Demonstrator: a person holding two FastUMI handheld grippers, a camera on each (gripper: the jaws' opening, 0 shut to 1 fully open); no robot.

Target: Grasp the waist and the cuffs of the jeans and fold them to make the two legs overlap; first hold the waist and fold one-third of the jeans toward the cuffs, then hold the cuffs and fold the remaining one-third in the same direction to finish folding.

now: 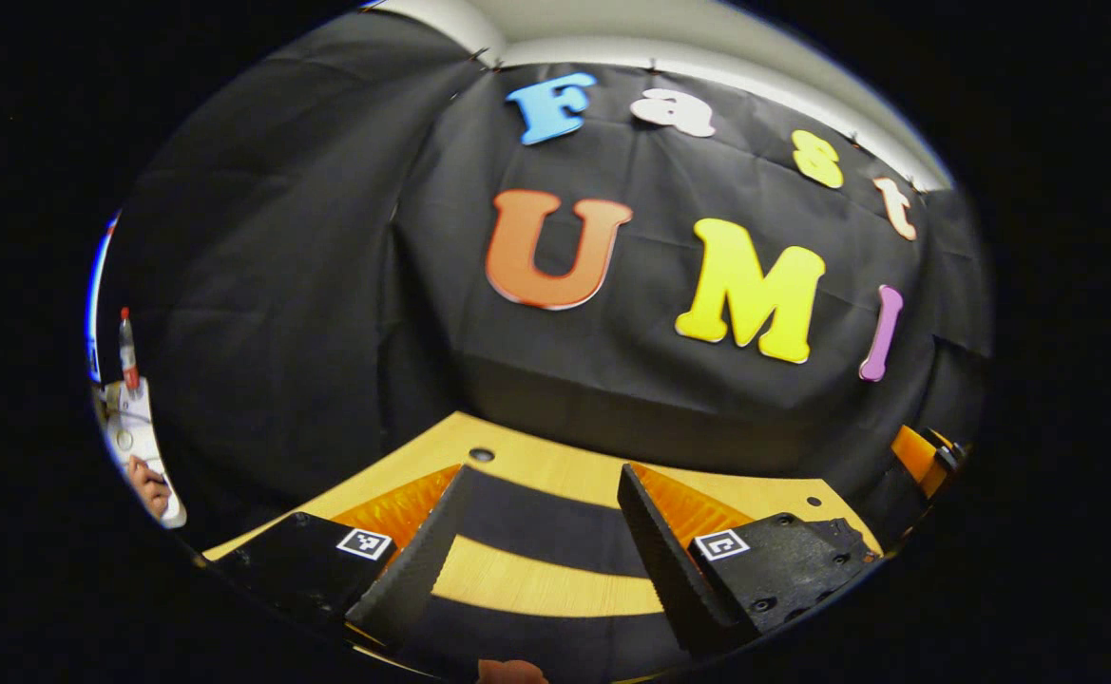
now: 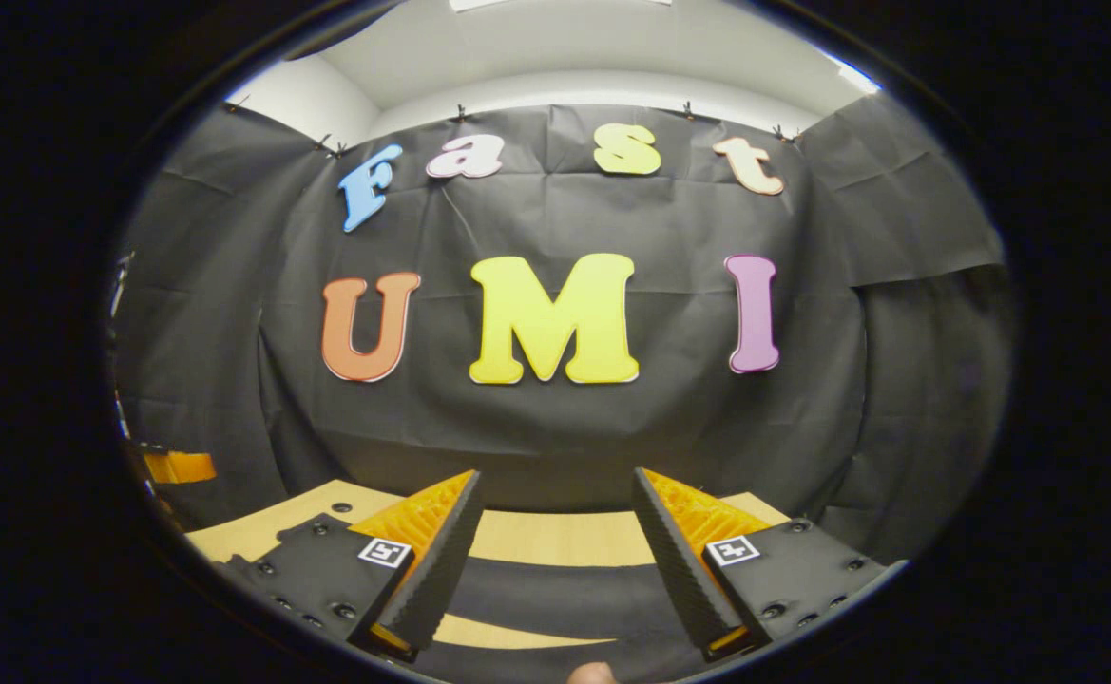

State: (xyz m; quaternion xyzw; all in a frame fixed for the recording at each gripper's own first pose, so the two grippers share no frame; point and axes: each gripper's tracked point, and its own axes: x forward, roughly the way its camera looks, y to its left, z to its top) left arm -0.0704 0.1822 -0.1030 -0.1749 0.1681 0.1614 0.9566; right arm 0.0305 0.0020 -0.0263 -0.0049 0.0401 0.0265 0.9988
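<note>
Left claw (image 1: pixel 544 473) is hovering over the wooden counter (image 1: pixel 555 467), fingers spread, pinching nothing. Dark bands (image 1: pixel 555 524) are crossing the counter between its fingers; cannot tell whether these are the jeans. Right claw (image 2: pixel 555 478) is likewise hovering, fingers spread and empty, facing the booth wall.

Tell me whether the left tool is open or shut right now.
Open. In the left gripper view the left tool has its fingers spread, with bare table between them and nothing held.
</note>
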